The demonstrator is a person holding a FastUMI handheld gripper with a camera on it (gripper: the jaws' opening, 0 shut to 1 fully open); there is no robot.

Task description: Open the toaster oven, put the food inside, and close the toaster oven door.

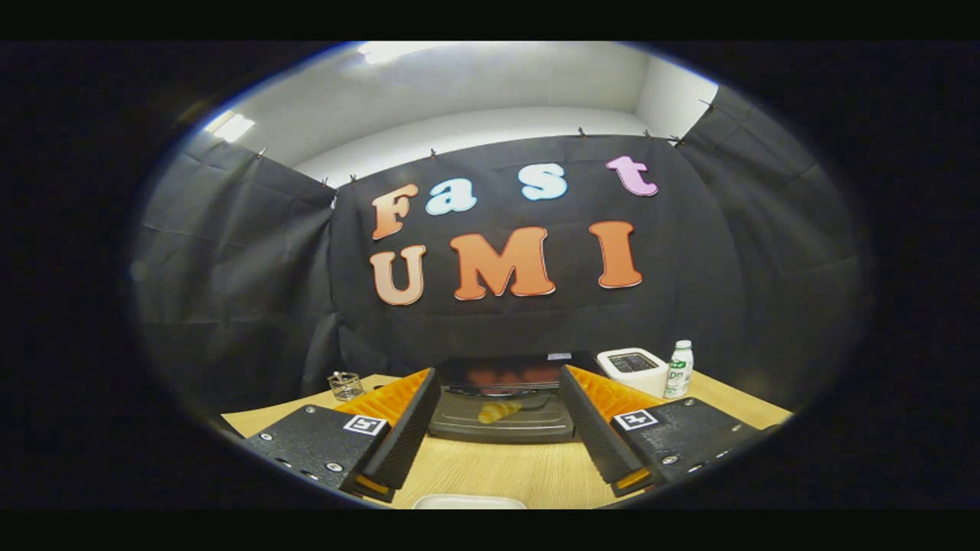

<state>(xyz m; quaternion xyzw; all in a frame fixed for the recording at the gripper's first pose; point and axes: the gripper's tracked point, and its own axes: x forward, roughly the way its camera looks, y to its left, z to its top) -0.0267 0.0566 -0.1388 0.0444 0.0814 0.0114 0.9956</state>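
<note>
A black toaster oven (528, 366) stands on the wooden table (498, 474), beyond my fingers. Its door (501, 430) is folded down flat toward me. A golden croissant-like piece of food (498, 412) lies at the oven's mouth, just above the lowered door. I cannot tell whether it rests on a tray or on the door itself. My gripper (498, 383) is open, with nothing between its fingers. It hovers back from the oven, and the door and the food show in the gap between the fingers.
A white plate's rim (468, 502) shows on the table just below the fingers. To the oven's right stand a white boxy appliance (632, 367) and a small white bottle (679, 370). A small glass holder (345, 385) sits at the left.
</note>
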